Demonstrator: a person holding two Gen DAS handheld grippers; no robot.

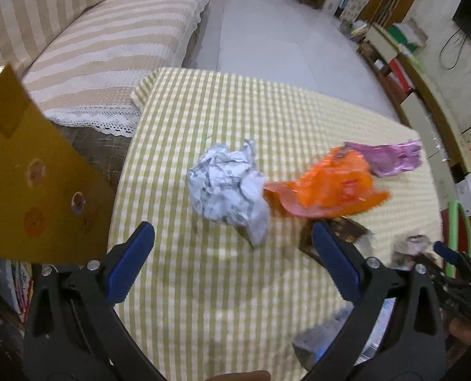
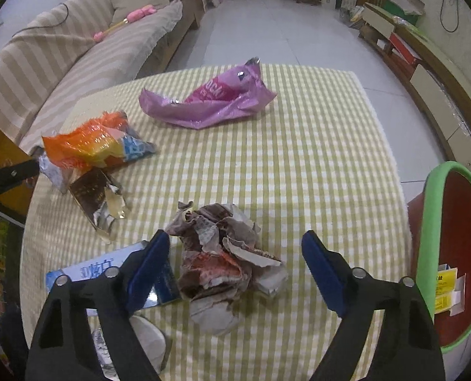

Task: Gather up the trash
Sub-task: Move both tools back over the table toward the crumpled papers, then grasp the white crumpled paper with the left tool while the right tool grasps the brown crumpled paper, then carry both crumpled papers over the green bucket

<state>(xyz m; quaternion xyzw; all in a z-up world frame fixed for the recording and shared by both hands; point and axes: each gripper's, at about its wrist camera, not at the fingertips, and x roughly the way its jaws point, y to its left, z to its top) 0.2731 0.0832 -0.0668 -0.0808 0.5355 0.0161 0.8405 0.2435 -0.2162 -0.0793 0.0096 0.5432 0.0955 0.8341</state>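
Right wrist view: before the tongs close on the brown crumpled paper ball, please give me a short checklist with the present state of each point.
1. Right tongs open: ok.
2. Brown crumpled paper ball between the fingers: ok.
3. Pads pressing on the ball: not ok, a gap shows on the right side.
4. Blue and white box clear of the left finger: cannot tell, they overlap.
5. Red bin with green rim close by at the right: ok.
6. Left tongs open, holding nothing: ok.
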